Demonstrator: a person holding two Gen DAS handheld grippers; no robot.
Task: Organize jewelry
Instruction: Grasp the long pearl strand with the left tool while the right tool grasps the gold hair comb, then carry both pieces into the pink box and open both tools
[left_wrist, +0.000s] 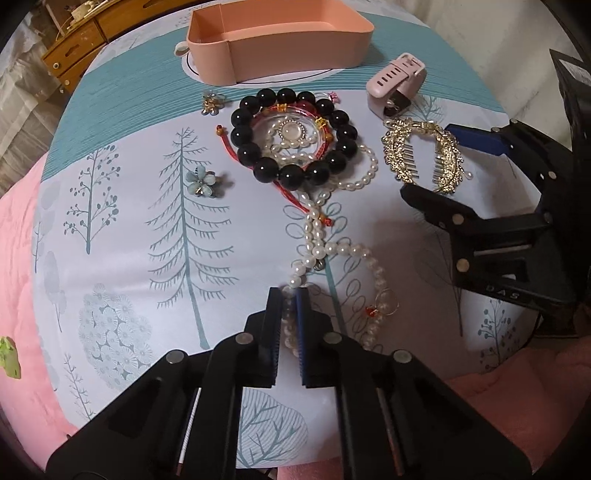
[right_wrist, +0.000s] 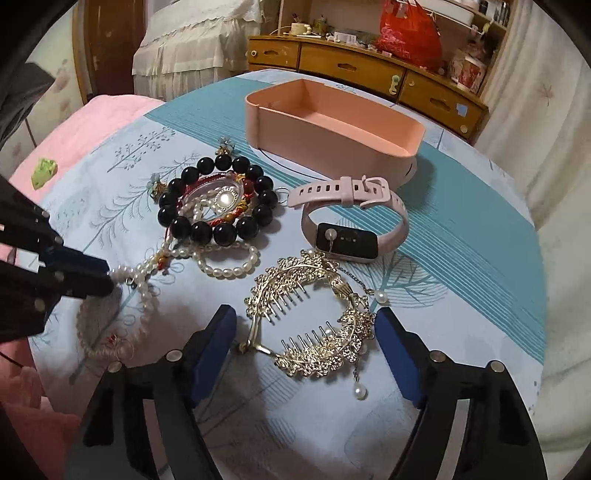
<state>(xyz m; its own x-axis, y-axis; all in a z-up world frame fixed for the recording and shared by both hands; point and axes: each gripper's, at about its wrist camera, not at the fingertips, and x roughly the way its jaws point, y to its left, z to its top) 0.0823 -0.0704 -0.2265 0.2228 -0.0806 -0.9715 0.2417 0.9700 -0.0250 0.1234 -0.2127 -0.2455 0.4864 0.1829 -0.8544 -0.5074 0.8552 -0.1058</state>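
Far left of the cloth is open: printed trees only, a wide bare strip running to the pink blanket at its edge. Room to swing there.

A small gold flower brooch sits far-left, well apart from a blue flower brooch nearer you. Both stand clear of the pile.

Your left gripper is pinched narrow on the pearl necklace, gripping the near stretch of the strand, pads tight on the beads. The strand runs far from there in loops, up under the black bead bracelet. Inside that ring lie a clear round piece and a red cord, all overlapping. The strand is tangled with that pile, not free of it. A small ring with a red bead sits on the near loop, just right of your fingers.

The pink tray stands at the far edge, centre, with nothing in it. A bare cloth gap separates it from the bracelet pile.

Right of the pile: the pink watch, on its side, strap buckled, near the tray's right end.

Your right gripper stands wide, jaws straddling the gold hair combs. The left pad sits just beside the comb edge. At the right pad I cannot tell contact from a hairline gap. A pearl drop trails off the near side between your fingers.

Right of the combs, bare cloth runs to the table's right edge.
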